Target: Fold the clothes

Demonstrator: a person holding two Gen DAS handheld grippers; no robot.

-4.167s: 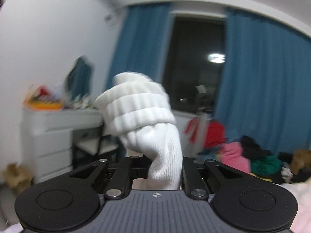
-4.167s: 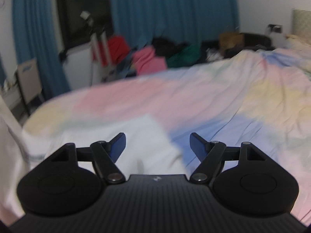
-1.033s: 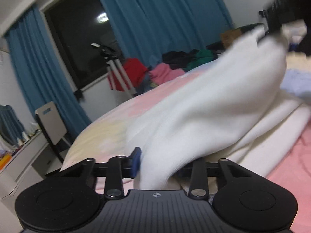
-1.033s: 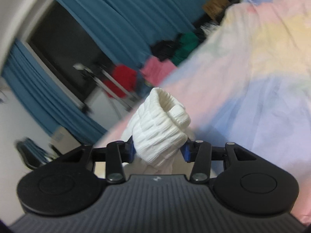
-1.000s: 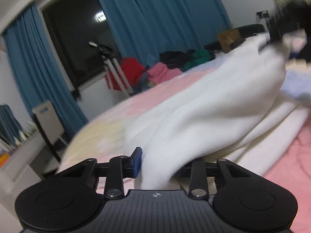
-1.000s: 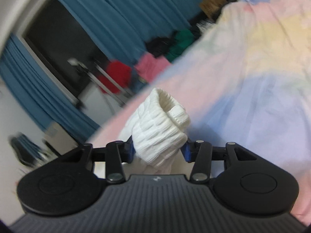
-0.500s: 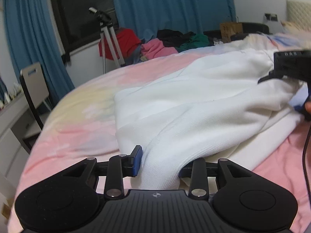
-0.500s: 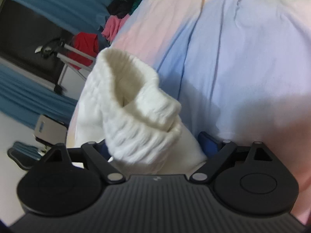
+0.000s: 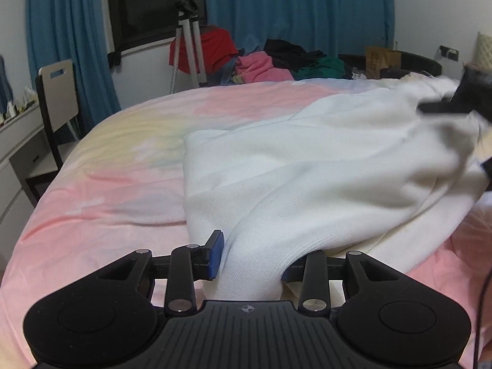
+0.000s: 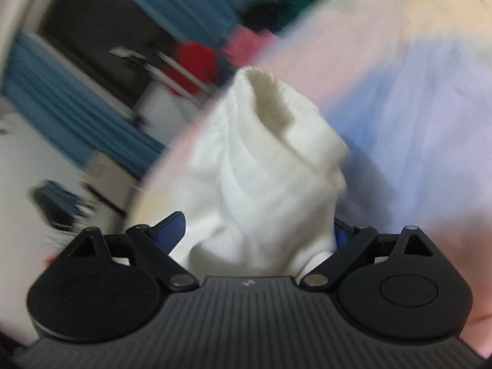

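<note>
A white knit sweater [image 9: 307, 160] lies spread on the pastel bed sheet [image 9: 107, 184]. My left gripper [image 9: 250, 255] is shut on a bunched part of the sweater low over the bed. My right gripper [image 10: 259, 233] has its jaws spread wide with the sweater's ribbed cuff [image 10: 270, 141] standing up between them; the view is blurred. The right gripper also shows dark and blurred at the right edge of the left wrist view [image 9: 461, 101], at the sweater's far end.
A pile of red, pink, green and black clothes [image 9: 261, 61] and a tripod [image 9: 187, 30] stand beyond the bed by blue curtains [image 9: 292, 9]. A chair [image 9: 55, 98] and a white desk [image 9: 15, 141] are at the left.
Both grippers have come down with the sweater, which now lies flatter on the bed. The right jaws have spread apart around the cuff. The right view is swinging and blurred.
</note>
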